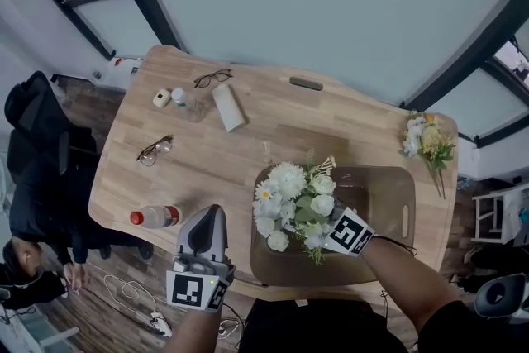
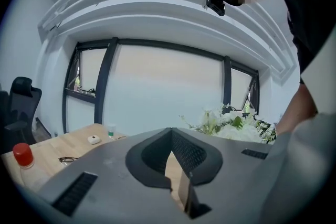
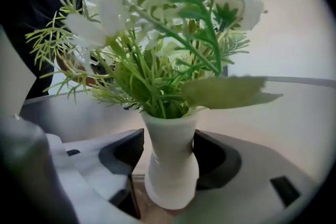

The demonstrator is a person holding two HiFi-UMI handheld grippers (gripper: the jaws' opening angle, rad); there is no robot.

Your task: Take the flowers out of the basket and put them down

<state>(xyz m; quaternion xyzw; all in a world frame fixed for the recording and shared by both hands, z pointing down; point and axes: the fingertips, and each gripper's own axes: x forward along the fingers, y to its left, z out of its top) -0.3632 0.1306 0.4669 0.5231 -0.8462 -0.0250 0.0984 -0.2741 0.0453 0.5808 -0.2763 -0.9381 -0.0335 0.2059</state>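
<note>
Wooden table (image 1: 248, 149), brown see-through basket (image 1: 398, 193) at its near edge, right of centre.

Right forearm (image 1: 409, 277) came in from bottom right, bare below a dark sleeve, angled up-left over the basket's near rim. Right gripper (image 1: 340, 232) sat inside the basket, marker cube up, jaws aimed left and a bit away from the person, tips buried under the blooms in the head view.

Left gripper (image 1: 208, 219) was held over the near table edge, just left of the basket and apart from it. It pointed straight away from the person, nose tilted up a little. Jaws were closed to a thin slit with nothing in it. A red-capped bottle (image 1: 154, 217) lay on the table just to its left.

White flowers (image 1: 293, 207) were in the left half of the basket, heads overlapping its left rim. Long axis ran roughly left-right, heads toward the person's left, stem end toward the right gripper. Couldn't tell whether the bunch rested on the basket floor or was off it.

Right gripper view: the white handle (image 3: 170, 165) of the flowers stood between the jaws, roughly in line with them, base end nearest the camera and greenery fanning out beyond. Jaws were spread wide, with the left pad showing a gap to the handle, so no clamp.

A second bunch (image 1: 426, 143) lay on the table right of the basket, well apart.
</note>
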